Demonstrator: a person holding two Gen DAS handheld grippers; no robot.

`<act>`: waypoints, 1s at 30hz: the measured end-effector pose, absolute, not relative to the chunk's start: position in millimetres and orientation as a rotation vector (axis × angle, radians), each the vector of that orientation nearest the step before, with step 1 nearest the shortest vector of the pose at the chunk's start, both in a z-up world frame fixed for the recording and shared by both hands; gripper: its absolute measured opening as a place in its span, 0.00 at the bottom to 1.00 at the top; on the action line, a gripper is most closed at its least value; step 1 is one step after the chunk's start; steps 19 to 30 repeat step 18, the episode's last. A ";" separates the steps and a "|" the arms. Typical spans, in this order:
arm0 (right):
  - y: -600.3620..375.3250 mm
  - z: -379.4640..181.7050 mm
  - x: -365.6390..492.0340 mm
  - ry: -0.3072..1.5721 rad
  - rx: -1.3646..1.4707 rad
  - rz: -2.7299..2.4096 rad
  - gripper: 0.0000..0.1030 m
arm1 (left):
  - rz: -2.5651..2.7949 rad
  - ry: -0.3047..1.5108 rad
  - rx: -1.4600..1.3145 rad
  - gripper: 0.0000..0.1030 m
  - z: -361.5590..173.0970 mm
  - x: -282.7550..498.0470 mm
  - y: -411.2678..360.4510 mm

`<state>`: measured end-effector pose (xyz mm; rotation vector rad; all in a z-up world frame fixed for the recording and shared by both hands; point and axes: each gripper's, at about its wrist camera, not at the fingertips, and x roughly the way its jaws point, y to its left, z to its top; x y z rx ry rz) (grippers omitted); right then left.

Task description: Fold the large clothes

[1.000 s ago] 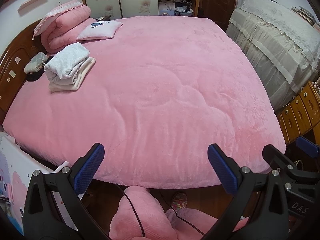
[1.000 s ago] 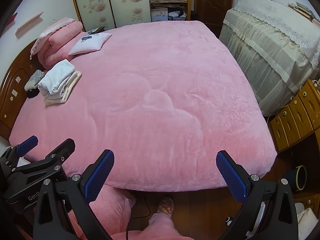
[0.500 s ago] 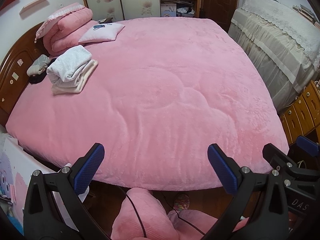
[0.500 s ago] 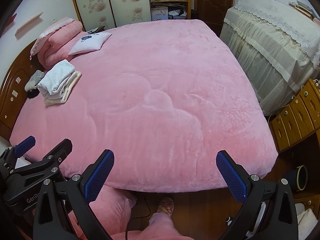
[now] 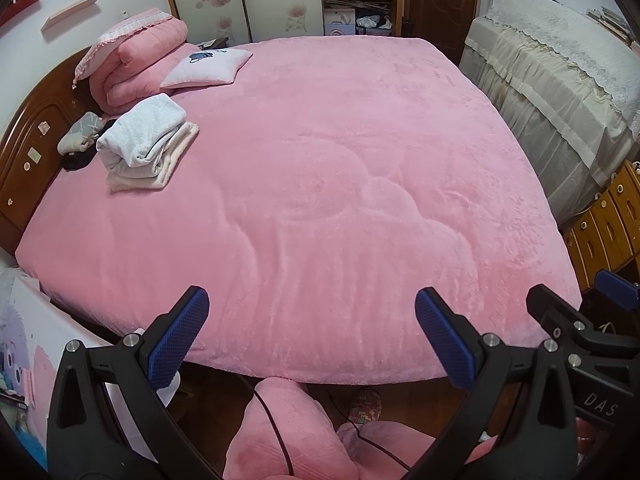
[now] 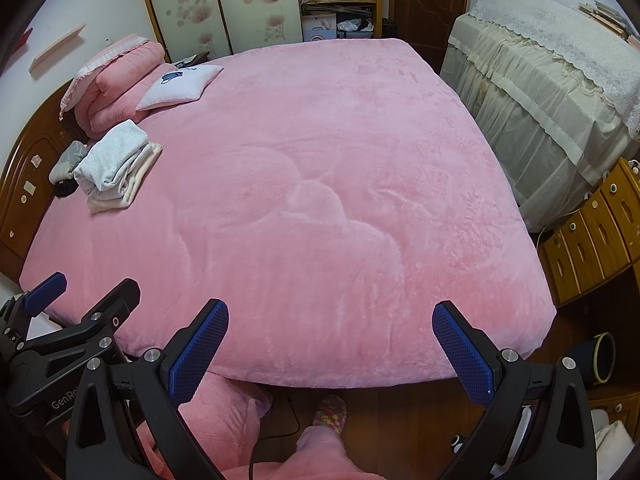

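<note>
Both tongs, left (image 5: 312, 340) and right (image 6: 330, 350), gape empty over the bed (image 5: 340, 200), so reaching for the folded stack (image 5: 146, 142) at ten o'clock, we could topple it.

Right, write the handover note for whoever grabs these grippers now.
Left gripper: open, empty, above the bed's near edge.
Right gripper: open, empty, alongside it.
Folded clothes: stacked at the far left of the pink bedspread, near the headboard.
Done: that stack looks folded.
Left: no unfolded garment lies on the bed; find the next one before going on.
</note>
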<state>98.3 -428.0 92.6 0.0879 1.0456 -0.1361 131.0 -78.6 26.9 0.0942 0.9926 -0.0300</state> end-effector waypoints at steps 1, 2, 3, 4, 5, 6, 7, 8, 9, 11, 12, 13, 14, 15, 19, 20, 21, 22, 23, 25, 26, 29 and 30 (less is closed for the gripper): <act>-427.8 92.6 98.4 1.046 0.088 -0.136 1.00 | -0.029 0.993 0.096 0.99 26.9 130.9 -79.0; -427.6 92.9 98.8 1.046 0.087 -0.136 1.00 | -0.028 0.992 0.097 0.99 26.8 131.8 -79.6; -427.5 92.7 97.7 1.046 0.088 -0.136 1.00 | -0.027 0.992 0.097 0.99 27.0 132.1 -79.7; -427.2 93.0 97.7 1.046 0.089 -0.135 1.00 | -0.027 0.992 0.099 0.99 26.6 132.9 -80.6; -426.8 93.2 97.7 1.046 0.089 -0.136 1.00 | -0.027 0.992 0.100 0.99 26.6 133.0 -80.4; -426.8 92.8 96.9 1.046 0.089 -0.137 1.00 | -0.026 0.991 0.101 0.99 26.8 133.3 -80.7; -426.9 92.7 96.6 1.046 0.090 -0.137 1.00 | -0.025 0.990 0.102 0.99 27.0 133.7 -81.1; -427.0 92.7 96.8 1.046 0.090 -0.137 1.00 | -0.024 0.989 0.105 0.99 27.1 133.9 -81.7; -427.0 92.8 97.2 1.047 0.091 -0.137 1.00 | -0.023 0.989 0.105 0.99 27.1 134.3 -81.8; -427.5 92.8 97.4 1.047 0.090 -0.137 1.00 | -0.024 0.990 0.106 0.99 27.1 135.4 -82.3; -427.6 93.1 97.8 1.047 0.091 -0.137 1.00 | -0.023 0.989 0.107 0.99 27.1 135.3 -82.7; -427.6 93.4 98.3 1.048 0.091 -0.136 1.00 | -0.023 0.989 0.107 0.99 27.1 135.0 -82.8; -427.9 93.5 98.7 1.048 0.092 -0.136 1.00 | -0.023 0.989 0.108 0.99 26.8 135.5 -82.9; -428.4 93.1 98.5 1.049 0.093 -0.137 1.00 | -0.024 0.990 0.108 0.99 26.6 136.2 -82.7; -429.3 93.9 100.1 1.051 0.094 -0.141 1.00 | -0.024 0.990 0.111 0.99 27.0 136.3 -83.5; -429.3 93.9 100.1 1.051 0.094 -0.141 1.00 | -0.024 0.990 0.111 0.99 27.0 136.3 -83.5; -429.3 93.9 100.1 1.051 0.094 -0.141 1.00 | -0.024 0.990 0.111 0.99 27.0 136.3 -83.5; -429.3 93.9 100.1 1.051 0.094 -0.141 1.00 | -0.024 0.990 0.111 0.99 27.0 136.3 -83.5; -429.3 93.9 100.1 1.051 0.094 -0.141 1.00 | -0.024 0.990 0.111 0.99 27.0 136.3 -83.5; -429.3 93.9 100.1 1.051 0.094 -0.141 1.00 | -0.024 0.990 0.111 0.99 27.0 136.3 -83.5; -429.3 93.9 100.1 1.051 0.094 -0.141 1.00 | -0.024 0.990 0.111 0.99 27.0 136.3 -83.5; -429.3 93.9 100.1 1.051 0.094 -0.141 1.00 | -0.024 0.990 0.111 0.99 27.0 136.3 -83.5; -429.3 93.9 100.1 1.051 0.094 -0.141 1.00 | -0.024 0.990 0.111 0.99 27.0 136.3 -83.5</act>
